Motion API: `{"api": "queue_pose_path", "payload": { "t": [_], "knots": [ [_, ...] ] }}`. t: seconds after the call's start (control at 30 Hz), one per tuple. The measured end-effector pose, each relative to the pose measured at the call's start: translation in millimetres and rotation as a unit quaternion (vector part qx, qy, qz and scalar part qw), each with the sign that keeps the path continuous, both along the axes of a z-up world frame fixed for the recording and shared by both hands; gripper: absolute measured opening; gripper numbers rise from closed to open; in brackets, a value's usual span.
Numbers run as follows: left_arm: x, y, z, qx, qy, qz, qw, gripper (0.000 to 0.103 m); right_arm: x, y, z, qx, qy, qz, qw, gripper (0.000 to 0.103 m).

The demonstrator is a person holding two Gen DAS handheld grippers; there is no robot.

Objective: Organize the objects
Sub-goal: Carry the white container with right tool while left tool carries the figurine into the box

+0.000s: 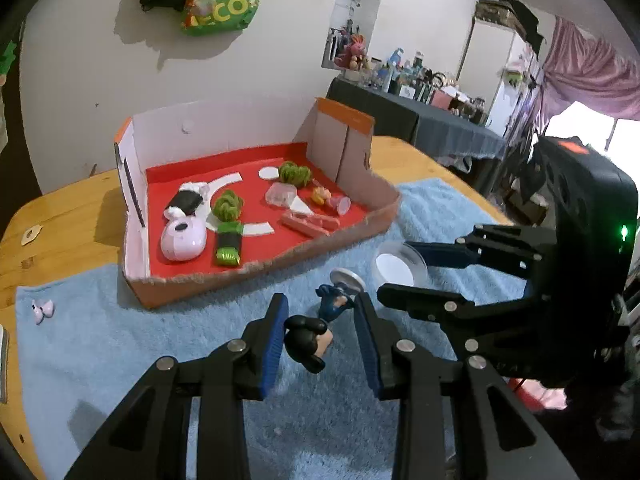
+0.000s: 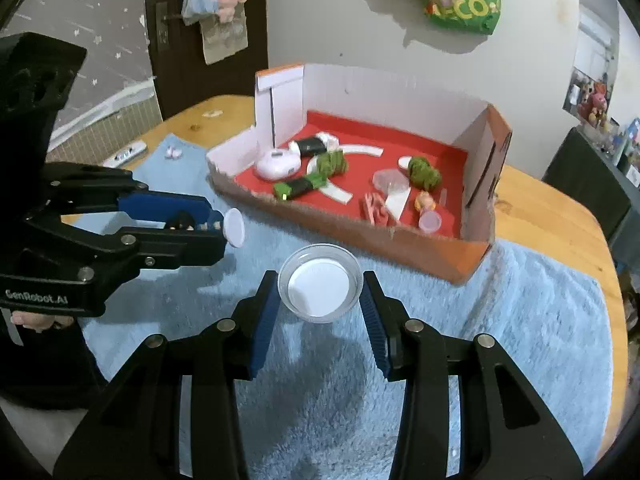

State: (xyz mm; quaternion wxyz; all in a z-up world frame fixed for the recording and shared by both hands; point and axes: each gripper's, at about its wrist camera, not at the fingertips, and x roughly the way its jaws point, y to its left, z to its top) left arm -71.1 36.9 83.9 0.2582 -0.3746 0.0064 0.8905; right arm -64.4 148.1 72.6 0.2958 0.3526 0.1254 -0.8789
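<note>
My left gripper is shut on a small figurine with black hair, a blue body and a round white base, lying sideways between the blue pads above the blue towel. In the right wrist view the left gripper enters from the left with the figurine's white base sticking out past its tips. My right gripper is shut on a clear round cup with a white bottom, held over the towel. From the left wrist view the right gripper and the cup sit just to the right.
A cardboard box with a red floor stands behind the towel on the wooden table, holding a pink case, green pieces, a clear lid and other small toys. A small pink item lies at the towel's left edge. A remote lies beyond it.
</note>
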Motion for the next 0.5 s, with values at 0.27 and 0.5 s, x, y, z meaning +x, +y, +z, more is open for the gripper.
{"api": "queue_pose_path", "payload": {
  "t": [0.27,0.5],
  "knots": [
    [-72.2,-0.8,36.5,0.018,-0.003,0.045,0.9988,0.036,-59.2,-17.3,41.2,0.035,0.027,0.003,0.999,0.039],
    [-159.8,2.8,42.6,0.007,-0.053,0.078,0.9955,0.036,-153.2,-38.4,45.4,0.064,-0.033,-0.018,0.997,0.039]
  ]
}}
